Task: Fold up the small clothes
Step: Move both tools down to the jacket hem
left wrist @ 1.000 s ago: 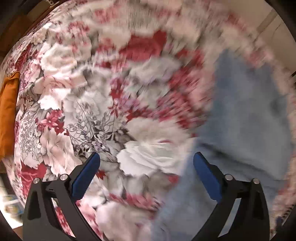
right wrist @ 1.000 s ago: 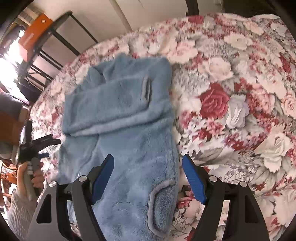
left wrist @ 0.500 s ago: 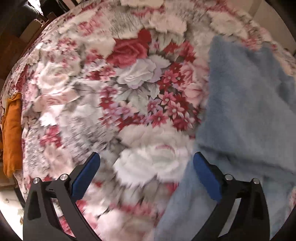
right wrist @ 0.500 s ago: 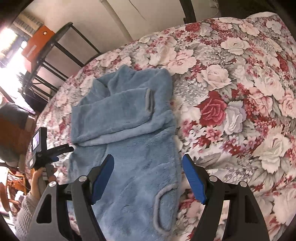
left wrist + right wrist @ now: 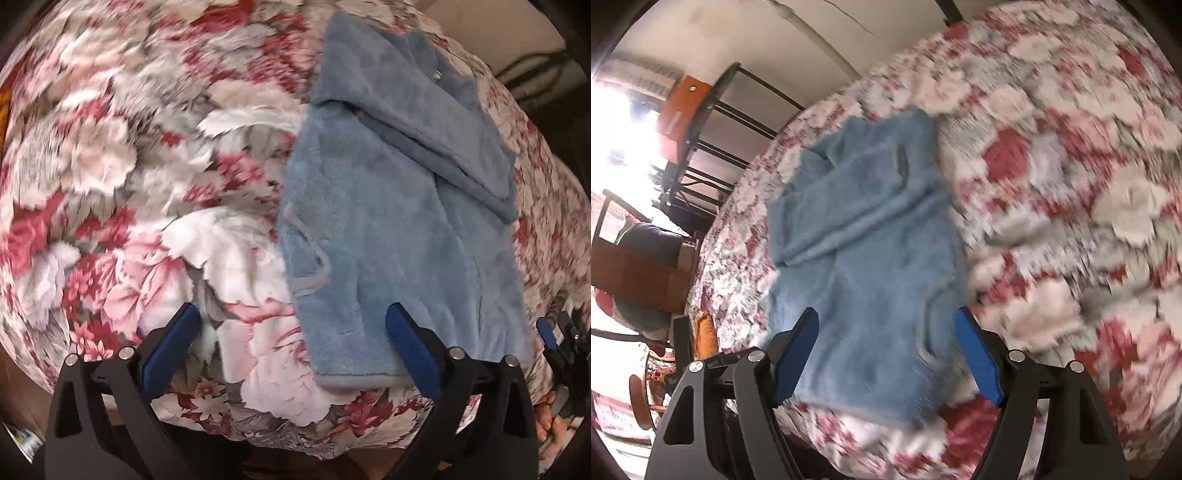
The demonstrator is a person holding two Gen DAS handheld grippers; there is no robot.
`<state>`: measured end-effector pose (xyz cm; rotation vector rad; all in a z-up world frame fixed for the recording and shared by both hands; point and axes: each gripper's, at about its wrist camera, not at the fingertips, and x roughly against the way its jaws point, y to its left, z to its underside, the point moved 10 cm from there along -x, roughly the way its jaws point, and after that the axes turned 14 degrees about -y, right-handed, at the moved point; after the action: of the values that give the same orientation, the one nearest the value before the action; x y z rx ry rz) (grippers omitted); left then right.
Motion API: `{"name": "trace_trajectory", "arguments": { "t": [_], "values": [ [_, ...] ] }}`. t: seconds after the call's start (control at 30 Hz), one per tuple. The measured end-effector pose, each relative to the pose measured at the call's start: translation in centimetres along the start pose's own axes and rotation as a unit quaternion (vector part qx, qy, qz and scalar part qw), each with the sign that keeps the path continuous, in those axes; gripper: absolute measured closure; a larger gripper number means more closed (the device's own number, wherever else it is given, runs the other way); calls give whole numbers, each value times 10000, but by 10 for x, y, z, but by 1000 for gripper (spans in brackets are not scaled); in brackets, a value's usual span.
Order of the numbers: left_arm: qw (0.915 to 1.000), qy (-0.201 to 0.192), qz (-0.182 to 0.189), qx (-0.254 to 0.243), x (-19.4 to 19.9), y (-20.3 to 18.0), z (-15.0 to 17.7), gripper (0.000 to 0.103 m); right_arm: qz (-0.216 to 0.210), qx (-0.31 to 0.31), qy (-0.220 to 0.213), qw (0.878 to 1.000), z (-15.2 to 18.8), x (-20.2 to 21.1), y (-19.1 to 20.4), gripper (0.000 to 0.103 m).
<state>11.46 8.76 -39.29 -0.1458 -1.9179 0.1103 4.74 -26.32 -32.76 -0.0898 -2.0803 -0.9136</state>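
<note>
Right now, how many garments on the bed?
1. A blue fleece lies flat on the floral bedspread near its front edge, one sleeve folded across the chest. Anything beneath it would be hidden.

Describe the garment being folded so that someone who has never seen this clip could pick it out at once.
A bedspread printed with red, pink and white roses fills both views. Near its front edge lies a small fleece top, one sleeve folded across its chest. It is the only plain, light blue, fuzzy thing on the busy print, and the open left gripper and right gripper both point at its hem.
</note>
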Motion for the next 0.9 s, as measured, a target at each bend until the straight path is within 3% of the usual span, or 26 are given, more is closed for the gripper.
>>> {"name": "trace_trajectory", "arguments": {
  "t": [0.17, 0.33, 0.47, 0.5, 0.57, 0.7, 0.83, 0.9],
  "values": [
    [9999, -12, 101, -75, 1, -20, 4, 5, 25, -345, 134, 9993, 6, -5, -18, 27],
    [9999, 46, 75, -87, -7, -33, -2, 5, -45, -200, 280, 9994, 17, -7, -11, 27],
    [9987, -51, 496, 89, 6, -37, -7, 5, -104, -126, 382, 9991, 25, -9, -2, 27],
    [9966, -21, 774, 283, 9, -38, -8, 5, -90, -99, 394, 9991, 26, -10, -2, 27],
    [9936, 59, 978, 557, 9, -33, -8, 5, -68, -97, 414, 9991, 26, -11, -2, 27],
    [9922, 235, 969, 749, 0, -28, -5, 6, -63, -150, 427, 9990, 25, -13, -4, 27],
    [9892, 100, 1294, 683, 11, -38, -8, 13, -65, -149, 417, 9990, 25, -13, -4, 27],
    [9898, 112, 1269, 642, 11, -38, -6, 14, -82, -164, 411, 9990, 25, -14, -3, 27]
  ]
}}
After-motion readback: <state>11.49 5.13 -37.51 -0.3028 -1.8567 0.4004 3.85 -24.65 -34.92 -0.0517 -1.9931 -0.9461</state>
